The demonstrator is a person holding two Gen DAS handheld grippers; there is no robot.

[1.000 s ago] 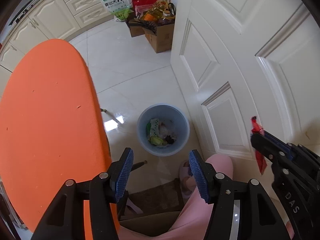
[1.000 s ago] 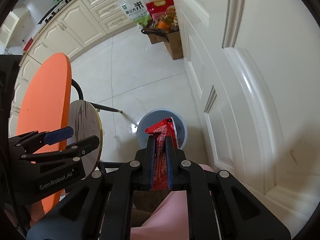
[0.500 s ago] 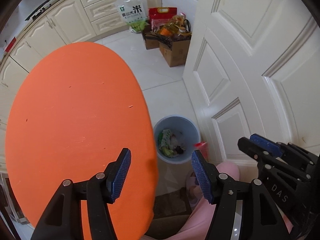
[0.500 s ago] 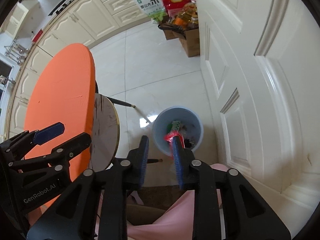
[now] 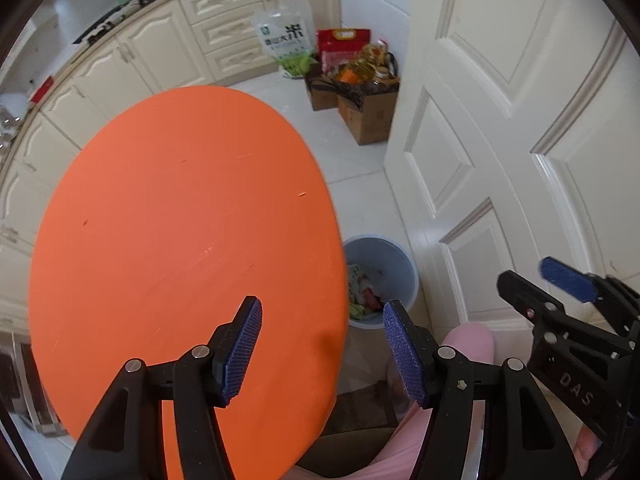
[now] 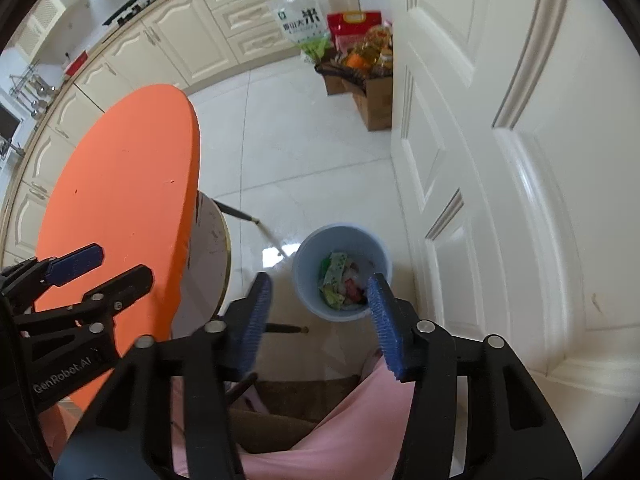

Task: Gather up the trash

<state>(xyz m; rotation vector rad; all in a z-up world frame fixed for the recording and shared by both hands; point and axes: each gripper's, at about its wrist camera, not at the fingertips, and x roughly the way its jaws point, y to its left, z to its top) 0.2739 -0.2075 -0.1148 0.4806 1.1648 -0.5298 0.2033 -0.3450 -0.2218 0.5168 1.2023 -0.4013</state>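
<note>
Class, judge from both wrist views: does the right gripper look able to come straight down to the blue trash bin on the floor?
Probably yes. The right gripper is open and empty above the blue trash bin, with only bare floor around the bin. The orange table lies off to the left, and the white door to the right.

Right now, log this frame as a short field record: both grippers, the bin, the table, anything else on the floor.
left gripper: open, holding nothing, over the table's near edge
right gripper: open, holding nothing, above the bin
trash bin: pale blue, on the white floor by the door, wrappers inside
table: round, orange top, no trash visible on it
cardboard boxes: on the floor by the cabinets, bottles inside
rice bag: leaning against the cabinets
</note>
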